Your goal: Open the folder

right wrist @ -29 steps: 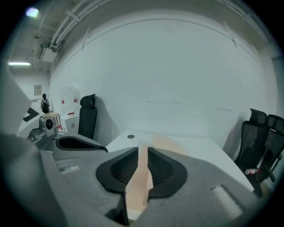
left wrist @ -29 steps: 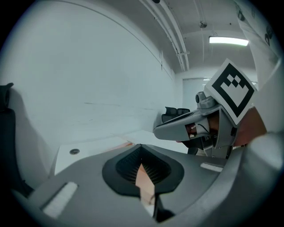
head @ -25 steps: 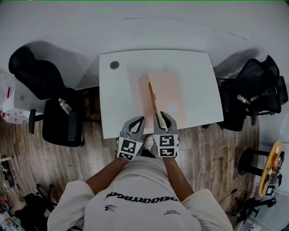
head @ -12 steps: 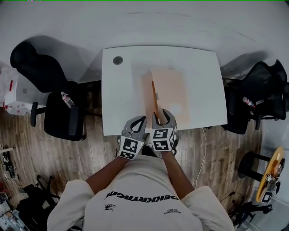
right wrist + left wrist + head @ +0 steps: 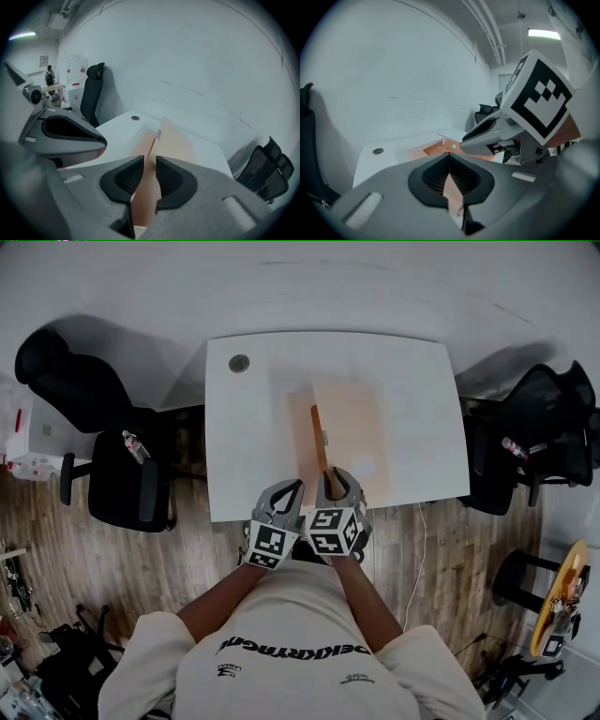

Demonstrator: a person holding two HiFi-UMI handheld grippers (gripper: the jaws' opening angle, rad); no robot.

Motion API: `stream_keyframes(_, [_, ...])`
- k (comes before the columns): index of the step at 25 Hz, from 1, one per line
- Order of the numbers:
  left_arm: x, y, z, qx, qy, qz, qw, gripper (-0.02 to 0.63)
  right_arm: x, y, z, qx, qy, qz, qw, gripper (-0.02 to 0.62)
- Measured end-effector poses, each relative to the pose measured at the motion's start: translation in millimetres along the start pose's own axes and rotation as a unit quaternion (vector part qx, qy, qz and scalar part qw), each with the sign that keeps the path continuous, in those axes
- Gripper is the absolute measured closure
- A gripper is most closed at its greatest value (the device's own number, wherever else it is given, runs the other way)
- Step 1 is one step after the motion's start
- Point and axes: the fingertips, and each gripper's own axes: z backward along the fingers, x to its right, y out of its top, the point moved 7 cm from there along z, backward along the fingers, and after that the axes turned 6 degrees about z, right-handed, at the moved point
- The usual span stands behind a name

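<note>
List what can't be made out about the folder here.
Near edge of the folder: head view, covered by the left gripper and right gripper.
Inside of the folder: right gripper view shows only its cover edge between the closing tongs; head view is washed out.
Pale patch on its cover: head view, too small to read.

Office, white desk (image 5: 253,427) with cable grommet (image 5: 239,363), black swivel chairs (image 5: 122,488) either side, wood-plank floor (image 5: 75,559), plain white wall (image 5: 328,287).

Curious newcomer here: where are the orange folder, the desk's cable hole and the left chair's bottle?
orange folder (image 5: 352,427), head view, cover's middle.
cable hole (image 5: 239,363), head view, its centre.
bottle (image 5: 136,446), head view, its body.
</note>
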Motion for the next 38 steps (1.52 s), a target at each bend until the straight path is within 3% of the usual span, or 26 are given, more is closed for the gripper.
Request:
stream_keyframes(7, [2.2, 1.3, -9.1, 0.008, -0.010, 0.010, 0.9999, 0.611, 27.1, 9.5, 19.8, 0.019, -0.032, -0.020, 0.999, 0.561])
stream_keyframes(13, [4.2, -5.9, -27.2, -0.008, -0.012, 0.032, 0.9994, 0.615, 49.8, 10.2, 31.4, 0.032, -0.051, -0.040, 0.997, 0.575])
stream_keyframes(19, [6.1, -19.0, -49.9, -0.060, -0.012, 0.009, 0.9981, 0.615, 76.7, 8.5, 43.9, 0.044, -0.063, -0.075, 0.994, 0.580])
stream_keyframes(25, [-0.7, -39.4, -71.1, -0.112, -0.004, 0.017, 0.9936, 0.615, 103.8, 3.2, 52.1, 0.048, -0.074, -0.095, 0.992, 0.584])
stream_keyframes(38, [-2.7, -58.1, -89.6, -0.159, 0.008, 0.004, 0.9873, 0.615, 144.0, -11.6, 60.1, 0.051, -0.092, -0.131, 0.986, 0.589])
